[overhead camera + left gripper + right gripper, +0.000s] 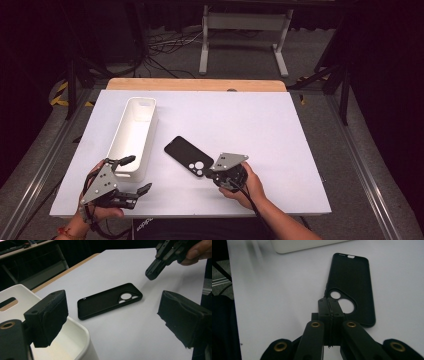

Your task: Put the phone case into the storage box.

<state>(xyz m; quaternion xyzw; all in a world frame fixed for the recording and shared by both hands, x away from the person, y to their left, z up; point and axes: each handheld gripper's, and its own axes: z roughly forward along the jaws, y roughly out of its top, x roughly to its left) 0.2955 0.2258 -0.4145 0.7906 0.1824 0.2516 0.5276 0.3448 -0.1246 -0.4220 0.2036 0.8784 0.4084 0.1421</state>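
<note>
Bright table, dark surroundings, soft focus

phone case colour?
Black; the flat phone case with camera cutouts shows best in the left gripper view.

White tabletop sat on a wooden board, whose edge showed along the far side. Grey carpet floor all round. Behind the tabletop stood a white metal frame on two legs, with a tangle of black cables on the floor to its left. Yellow-black hazard tape marked the floor at far left. Dark surroundings otherwise.
</note>
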